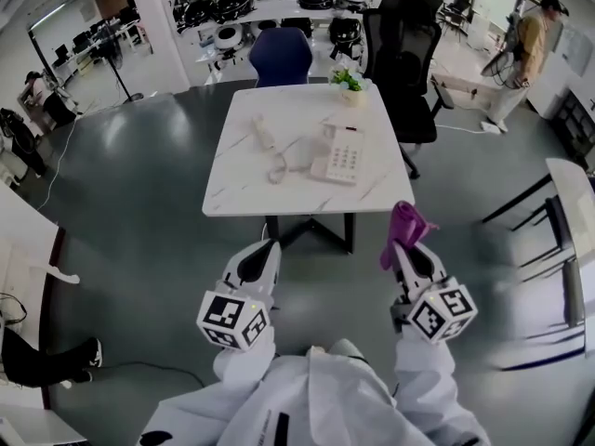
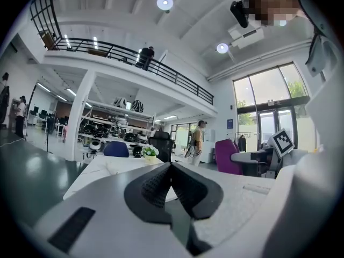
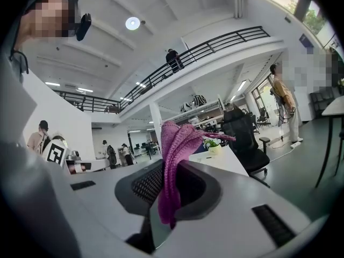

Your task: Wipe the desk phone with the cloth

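The white, marble-veined table (image 1: 232,179) stands well ahead of the person on a glossy dark grey floor (image 1: 130,212), with open floor between it and both tools. On its right half lies the desk phone (image 1: 339,161), a pale slab with a grid of keys. A white handset (image 1: 263,133) lies apart from it to the left, and a small potted plant (image 1: 349,82) stands at the far edge. A blue chair (image 1: 281,56) is tucked at the far side, and a black mesh office chair (image 1: 409,72) stands at the far right corner. Farther right, a person (image 1: 530,45) walks past.

The left tool (image 1: 263,249) holds nothing; its ribbed black pads (image 2: 156,184) meet at the tips. The right tool (image 1: 406,249) is clamped on the cloth (image 1: 404,223), a purple knitted piece (image 3: 174,149) that rises in a bunched fold above the pads and trails a short end below them. Both tools are held low and near the person's white-sleeved body, far from the phone.
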`<state>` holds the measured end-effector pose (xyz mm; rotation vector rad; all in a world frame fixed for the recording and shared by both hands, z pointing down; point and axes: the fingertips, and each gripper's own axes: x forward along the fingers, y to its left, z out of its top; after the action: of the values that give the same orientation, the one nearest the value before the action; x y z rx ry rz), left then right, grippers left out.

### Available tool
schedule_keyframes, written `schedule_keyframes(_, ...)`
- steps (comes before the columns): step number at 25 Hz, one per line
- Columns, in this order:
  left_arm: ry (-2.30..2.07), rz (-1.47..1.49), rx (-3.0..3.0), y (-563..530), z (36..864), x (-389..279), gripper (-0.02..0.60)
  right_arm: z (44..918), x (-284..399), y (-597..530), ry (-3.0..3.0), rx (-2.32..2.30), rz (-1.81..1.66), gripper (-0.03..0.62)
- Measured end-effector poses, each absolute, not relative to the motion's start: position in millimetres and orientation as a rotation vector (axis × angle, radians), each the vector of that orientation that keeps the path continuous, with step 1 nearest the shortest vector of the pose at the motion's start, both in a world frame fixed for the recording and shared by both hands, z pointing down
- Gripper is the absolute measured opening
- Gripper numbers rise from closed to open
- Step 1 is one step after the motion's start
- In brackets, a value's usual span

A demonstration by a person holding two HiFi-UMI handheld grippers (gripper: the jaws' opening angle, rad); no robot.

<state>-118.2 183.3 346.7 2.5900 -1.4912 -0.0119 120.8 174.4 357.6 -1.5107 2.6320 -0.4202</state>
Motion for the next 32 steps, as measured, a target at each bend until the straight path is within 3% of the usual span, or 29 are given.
schedule_keyframes(32,-1.533,-0.004,2.447,-41.3,381.7,-93.0,-0.003,382.6,131.5,-82.5,2.729,-1.403,-0.513,0.040)
